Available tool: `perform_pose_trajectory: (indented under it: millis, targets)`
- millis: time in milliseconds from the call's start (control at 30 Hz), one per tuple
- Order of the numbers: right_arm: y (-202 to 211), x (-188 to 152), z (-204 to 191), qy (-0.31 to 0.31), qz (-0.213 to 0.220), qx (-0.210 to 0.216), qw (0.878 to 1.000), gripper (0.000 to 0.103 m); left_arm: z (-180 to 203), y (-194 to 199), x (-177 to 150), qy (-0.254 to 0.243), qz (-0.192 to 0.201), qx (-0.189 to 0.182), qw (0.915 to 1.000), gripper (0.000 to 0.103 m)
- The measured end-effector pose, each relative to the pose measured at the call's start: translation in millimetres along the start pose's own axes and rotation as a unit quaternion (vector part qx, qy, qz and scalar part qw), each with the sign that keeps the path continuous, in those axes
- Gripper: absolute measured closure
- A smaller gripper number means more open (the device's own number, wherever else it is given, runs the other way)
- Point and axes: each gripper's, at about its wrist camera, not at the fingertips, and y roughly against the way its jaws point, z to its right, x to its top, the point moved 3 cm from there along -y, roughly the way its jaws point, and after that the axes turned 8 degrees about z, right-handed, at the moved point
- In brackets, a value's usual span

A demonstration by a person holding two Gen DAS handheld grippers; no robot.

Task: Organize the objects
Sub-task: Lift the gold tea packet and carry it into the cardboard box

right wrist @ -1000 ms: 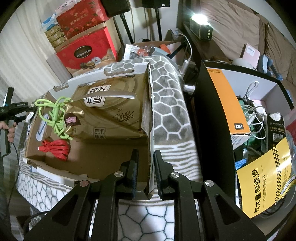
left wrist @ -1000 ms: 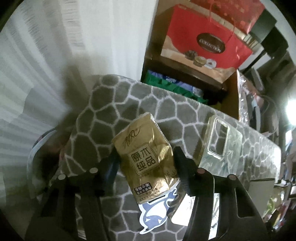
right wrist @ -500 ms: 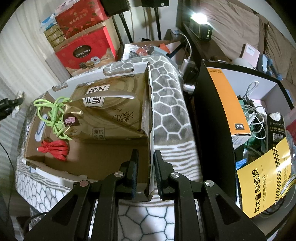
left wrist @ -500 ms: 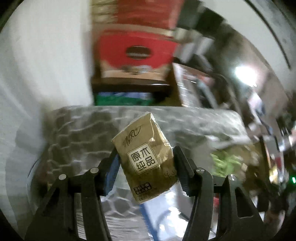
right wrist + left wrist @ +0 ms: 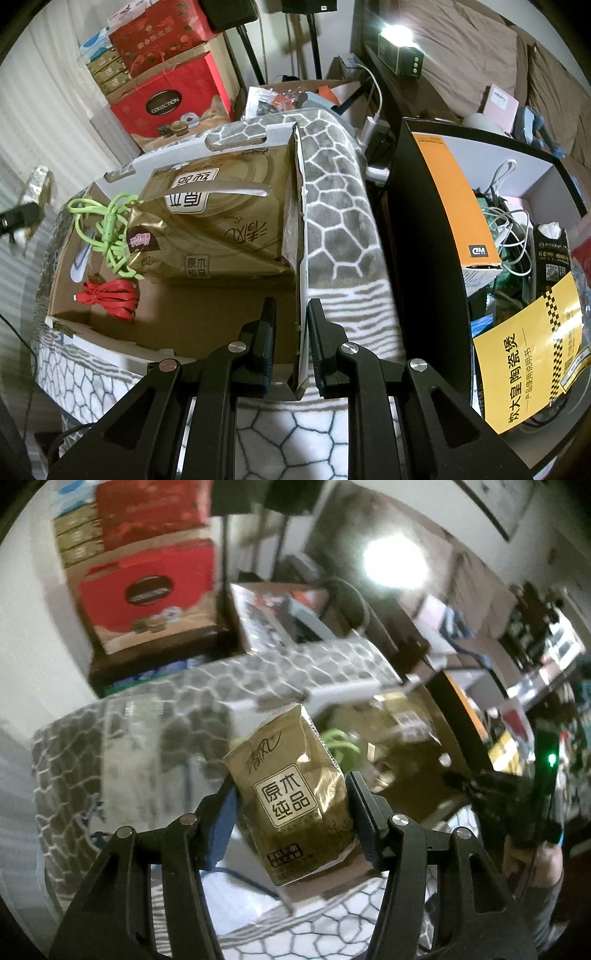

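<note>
- Tissue pack (image 5: 291, 797): "原木纯品" on a white label, with a brush-script "清风" above it.
- Large gold pack (image 5: 218, 218): "原木纯品", and "清风" seen upside down.
- Red box (image 5: 168, 107): "COLLECTION" on a dark oval.
- Yellow sheet (image 5: 528, 365): "炊大皇陶瓷煲".
- Orange box (image 5: 461, 199): logo too small to read surely.

You have a grey blanket (image 5: 334, 221) with a white honeycomb pattern as your work surface. An open cardboard box (image 5: 207, 332) sits directly on it, its right wall upright beside the blanket's bare right strip.
</note>
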Motion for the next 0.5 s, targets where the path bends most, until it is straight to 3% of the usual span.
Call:
perform_pose_trajectory:
  millis: [233,500]
  targets:
    - [-2.3,-0.5,0.5,-0.002,0.0,0.001,1.0,0.086,38.3,-21.5,-12.5,-0.021,-0.029,-0.026,0.999,0.049]
    - [-2.9,-0.5,0.6,-0.002,0.0,0.001,1.0,0.085,60.4,-48.5,-20.6,-0.012,-0.05,-0.02,0.9985,0.047]
